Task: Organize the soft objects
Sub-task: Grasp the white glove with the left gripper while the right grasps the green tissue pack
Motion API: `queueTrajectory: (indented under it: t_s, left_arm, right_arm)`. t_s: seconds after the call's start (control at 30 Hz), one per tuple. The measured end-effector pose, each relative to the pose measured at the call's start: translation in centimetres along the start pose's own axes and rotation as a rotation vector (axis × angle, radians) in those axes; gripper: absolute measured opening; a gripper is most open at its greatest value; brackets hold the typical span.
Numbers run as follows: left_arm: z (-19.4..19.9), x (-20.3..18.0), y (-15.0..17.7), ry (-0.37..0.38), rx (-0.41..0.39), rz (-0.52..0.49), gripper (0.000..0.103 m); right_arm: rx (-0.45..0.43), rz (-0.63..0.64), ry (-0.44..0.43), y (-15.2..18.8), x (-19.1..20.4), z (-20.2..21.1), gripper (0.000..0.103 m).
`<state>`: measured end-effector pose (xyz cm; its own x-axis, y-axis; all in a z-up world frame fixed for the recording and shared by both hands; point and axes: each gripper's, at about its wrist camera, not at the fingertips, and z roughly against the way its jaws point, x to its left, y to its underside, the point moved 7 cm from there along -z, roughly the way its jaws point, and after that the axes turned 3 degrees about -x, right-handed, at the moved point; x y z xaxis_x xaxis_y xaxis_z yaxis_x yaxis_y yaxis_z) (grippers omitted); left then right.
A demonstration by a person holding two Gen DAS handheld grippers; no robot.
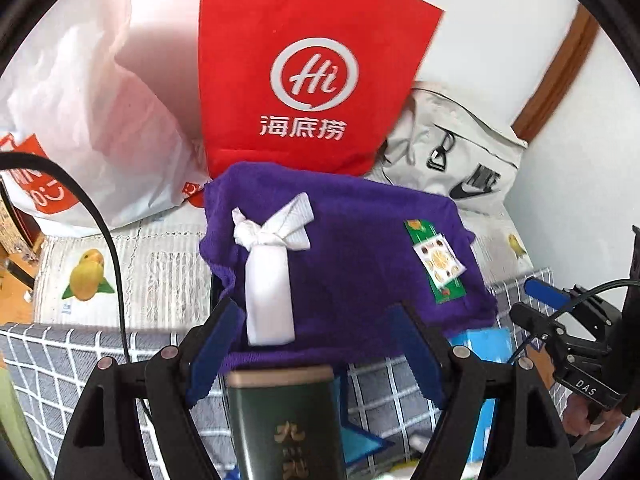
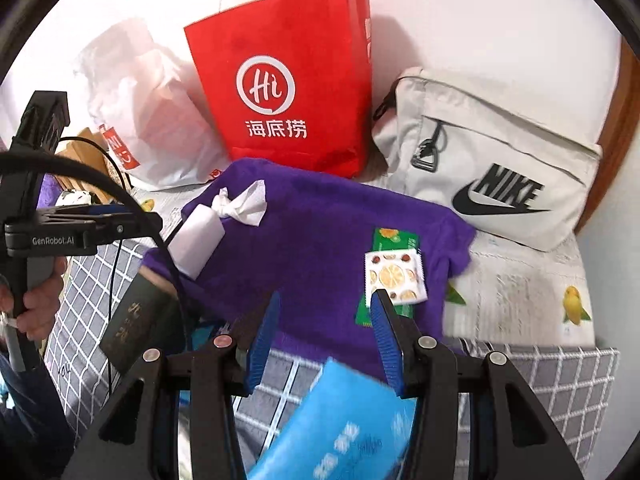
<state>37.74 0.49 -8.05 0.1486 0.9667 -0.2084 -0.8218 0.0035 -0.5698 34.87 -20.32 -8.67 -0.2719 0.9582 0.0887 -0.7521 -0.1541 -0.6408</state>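
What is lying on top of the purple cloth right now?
On the purple cloth: a knotted white fabric strip and a green sachet with a fruit-print packet over it. Whatever is beneath the cloth is hidden.

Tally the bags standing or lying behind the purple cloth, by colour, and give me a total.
Red: 1, the red paper bag
White: 1, the white plastic bag
Light grey: 1, the Nike bag
Total: 3 bags behind the purple cloth
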Motion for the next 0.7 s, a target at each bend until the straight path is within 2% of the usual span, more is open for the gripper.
queueTrajectory:
  t_s: [0.2,0.3,0.43,0.7]
  left_arm:
    - [3.6,-0.5,1.9,0.001,-0.031,-0.017,0.077]
    - [5.2,-0.3,3.5,0.017,-0.039,-0.013,0.077]
    - [6.3,-0.1,7.0,0.037,-0.027,-0.017,0.077]
    - [6.0,0.3,14.6,0.092,0.036,0.017,0.077]
  right_arm:
    - [-0.031,-0.004,-0.004,2.1,1.5,3.3,0.047]
    - [-0.037,-0.015,-0.033,3.9,2.7,4.7,0.047]
    - [-0.018,-0.031,-0.057,7.3,4.2,5.6,0.047]
    - [0.051,-0.055,-0.113,14.8,7.5,5.5,0.047]
